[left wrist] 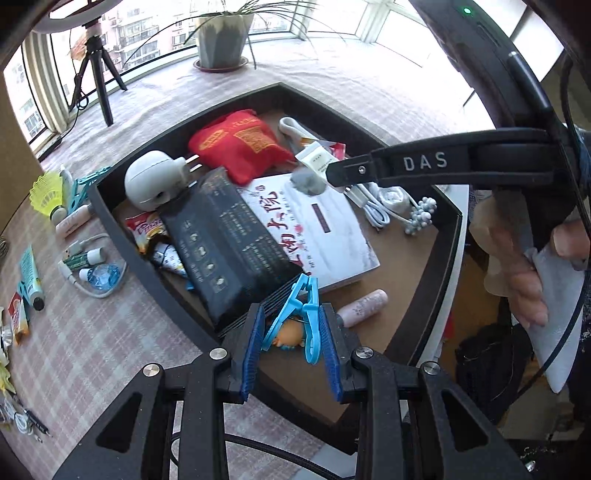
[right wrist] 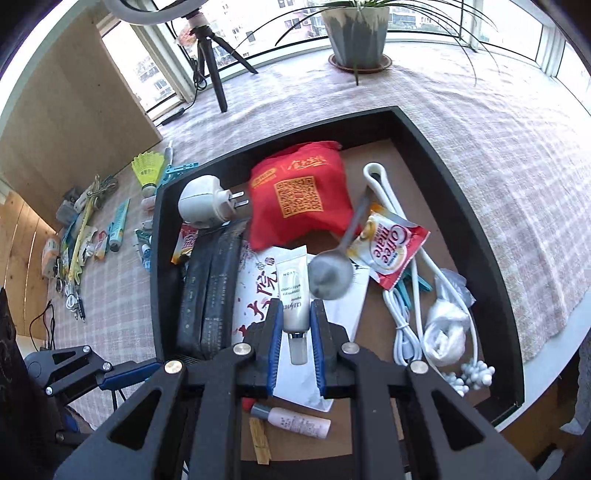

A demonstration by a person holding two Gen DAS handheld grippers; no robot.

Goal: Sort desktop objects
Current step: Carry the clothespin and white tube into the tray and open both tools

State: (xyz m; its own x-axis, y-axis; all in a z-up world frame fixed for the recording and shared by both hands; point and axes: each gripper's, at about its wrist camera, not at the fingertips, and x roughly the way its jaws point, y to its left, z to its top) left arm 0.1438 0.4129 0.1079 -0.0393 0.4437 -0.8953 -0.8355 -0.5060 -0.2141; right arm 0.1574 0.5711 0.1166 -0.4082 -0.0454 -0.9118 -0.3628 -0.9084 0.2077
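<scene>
My left gripper (left wrist: 291, 325) is shut on a blue plastic clip (left wrist: 304, 314), held over the near corner of the black tray (left wrist: 122, 236). My right gripper (right wrist: 293, 325) is shut on a small white cream tube (right wrist: 293, 291), held above the tray's (right wrist: 472, 192) middle; it also shows in the left wrist view (left wrist: 316, 162), with the tube at its tip. In the tray lie a red pouch (right wrist: 299, 199), a white plug adapter (right wrist: 203, 203), a black wipes pack (left wrist: 225, 243), a white booklet (left wrist: 317, 225), a metal spoon (right wrist: 332, 273) and a coffee creamer sachet (right wrist: 391, 247).
Loose items lie on the checked cloth left of the tray: a yellow shuttlecock (left wrist: 46, 192), a teal tube (left wrist: 31, 277), a blue gem (left wrist: 103, 277), cables and sachets. A pink tube (left wrist: 364, 306) and white cable (right wrist: 402, 325) lie in the tray. A plant pot (right wrist: 356, 33) and tripod (right wrist: 210, 62) stand behind.
</scene>
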